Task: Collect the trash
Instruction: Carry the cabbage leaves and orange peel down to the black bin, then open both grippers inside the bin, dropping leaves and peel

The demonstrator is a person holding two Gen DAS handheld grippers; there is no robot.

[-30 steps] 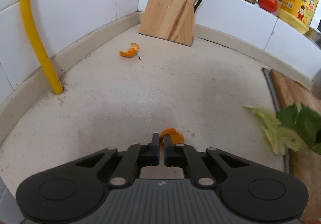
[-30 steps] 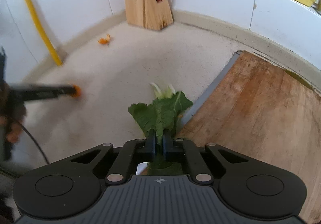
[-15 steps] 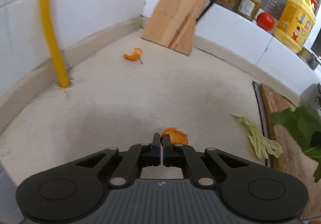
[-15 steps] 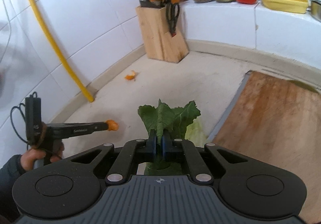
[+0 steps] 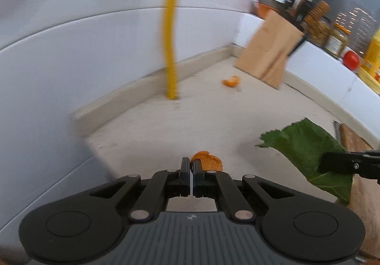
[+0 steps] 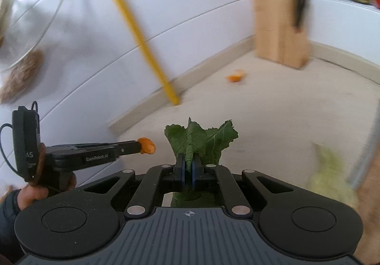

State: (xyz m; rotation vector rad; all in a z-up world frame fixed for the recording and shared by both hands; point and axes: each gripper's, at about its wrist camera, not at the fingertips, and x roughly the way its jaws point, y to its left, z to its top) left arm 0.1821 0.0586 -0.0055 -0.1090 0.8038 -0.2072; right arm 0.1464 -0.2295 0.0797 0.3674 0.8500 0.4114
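Observation:
My left gripper (image 5: 191, 165) is shut on a piece of orange peel (image 5: 209, 161), held in the air above the counter; from the right wrist view the same gripper (image 6: 140, 145) carries the peel (image 6: 147, 145) at the left. My right gripper (image 6: 187, 162) is shut on a green leaf (image 6: 201, 139) that sticks up past its fingers; the leaf (image 5: 306, 146) also shows at the right of the left wrist view. A second orange peel (image 5: 231, 81) (image 6: 235, 76) lies on the counter near the knife block. A pale leaf scrap (image 6: 330, 170) lies blurred at the right.
A yellow pipe (image 5: 171, 51) rises from the counter by the tiled wall. A wooden knife block (image 5: 269, 58) stands in the corner, with jars (image 5: 336, 38), a tomato (image 5: 351, 60) and a yellow bottle (image 5: 372, 60) on the ledge. A wooden cutting board (image 5: 353, 139) lies at the right. A hand (image 6: 35, 191) grips the left tool.
Both grippers have lifted and swung left toward the counter's left end, each carrying its piece. The pale scrap stays on the counter.

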